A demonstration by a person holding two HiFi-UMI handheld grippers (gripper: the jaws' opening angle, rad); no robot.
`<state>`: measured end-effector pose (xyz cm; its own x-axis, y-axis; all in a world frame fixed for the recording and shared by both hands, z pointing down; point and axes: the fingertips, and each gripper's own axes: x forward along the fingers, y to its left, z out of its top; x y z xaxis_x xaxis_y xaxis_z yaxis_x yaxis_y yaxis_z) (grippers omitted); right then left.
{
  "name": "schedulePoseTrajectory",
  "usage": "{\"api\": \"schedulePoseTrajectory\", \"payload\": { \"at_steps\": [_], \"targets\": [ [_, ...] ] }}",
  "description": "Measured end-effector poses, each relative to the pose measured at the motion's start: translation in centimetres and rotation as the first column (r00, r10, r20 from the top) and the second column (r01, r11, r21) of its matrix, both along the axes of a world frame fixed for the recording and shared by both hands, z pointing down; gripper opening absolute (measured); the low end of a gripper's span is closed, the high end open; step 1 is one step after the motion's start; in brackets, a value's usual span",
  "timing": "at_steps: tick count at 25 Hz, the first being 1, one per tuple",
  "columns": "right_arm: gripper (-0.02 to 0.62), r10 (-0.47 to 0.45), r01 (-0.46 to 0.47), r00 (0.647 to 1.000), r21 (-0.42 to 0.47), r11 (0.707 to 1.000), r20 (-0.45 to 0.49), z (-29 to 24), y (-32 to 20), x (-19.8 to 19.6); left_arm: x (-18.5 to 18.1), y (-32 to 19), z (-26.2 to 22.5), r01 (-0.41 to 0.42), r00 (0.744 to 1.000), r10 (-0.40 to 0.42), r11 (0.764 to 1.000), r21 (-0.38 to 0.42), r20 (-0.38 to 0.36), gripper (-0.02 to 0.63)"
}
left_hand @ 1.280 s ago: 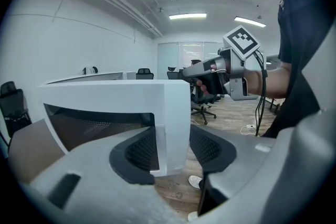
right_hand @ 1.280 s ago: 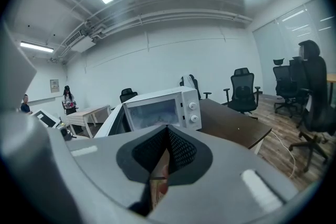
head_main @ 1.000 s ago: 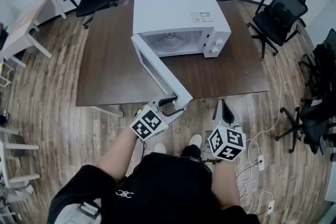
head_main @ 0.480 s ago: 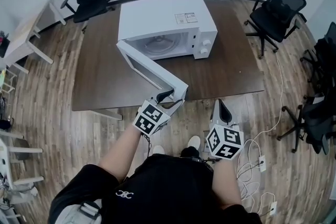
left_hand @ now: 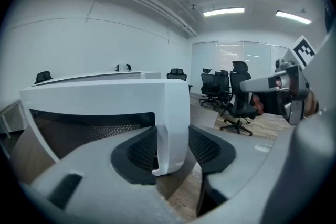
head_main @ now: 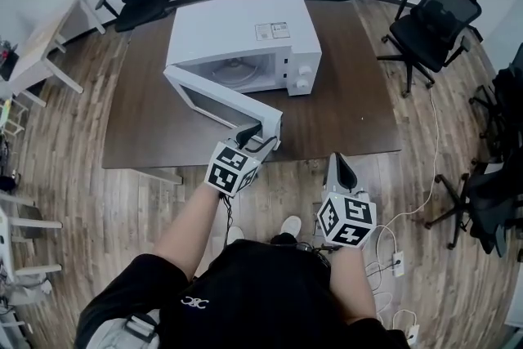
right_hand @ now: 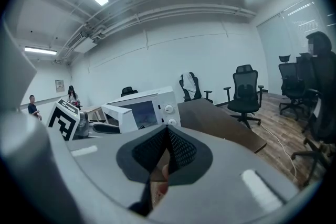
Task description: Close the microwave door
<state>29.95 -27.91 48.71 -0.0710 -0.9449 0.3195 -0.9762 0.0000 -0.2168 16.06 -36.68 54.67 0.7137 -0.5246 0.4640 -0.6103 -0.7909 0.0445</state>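
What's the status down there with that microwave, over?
Left gripper clamped on microwave door edge. Door half open. Right gripper shut, empty. Swing path looks clear.

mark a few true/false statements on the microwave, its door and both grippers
1. The microwave door stands open. True.
2. The left gripper has the door's free edge between its jaws. True.
3. The right gripper grips the door as well. False: its jaws are together on nothing, short of the table.
4. The microwave sits on the floor. False: it sits on the brown table.
5. Black office chairs stand around the table. True.
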Motion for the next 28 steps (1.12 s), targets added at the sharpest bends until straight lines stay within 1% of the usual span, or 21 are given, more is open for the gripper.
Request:
{"api": "schedulePoseTrajectory", "payload": {
  "at_steps": [5,12,17,28],
  "targets": [
    [0.006,-0.026,0.026,1.000,0.010,1.000,0.002,-0.1,-1.5,1.9,1.8,-2.6,0.0,0.086,0.996,-0.086,0.996,0.001,-0.017,0.196],
    [0.005,-0.064,0.064,0.998,0.021,0.998,0.007,-0.1,-3.9,3.8,3.8,-6.4,-0.2,0.185,0.982,-0.184,0.983,0.006,-0.032,0.196],
    [0.005,-0.084,0.084,0.996,0.018,0.996,0.000,0.1,-5.0,4.8,4.5,-8.2,-0.3,0.221,0.975,-0.221,0.975,0.008,-0.031,0.196],
    [0.006,-0.091,0.092,0.996,0.027,0.995,-0.018,-0.3,-6.8,6.1,5.5,-11.6,-0.4,0.286,0.957,-0.286,0.958,0.012,-0.043,0.198]
  ]
}}
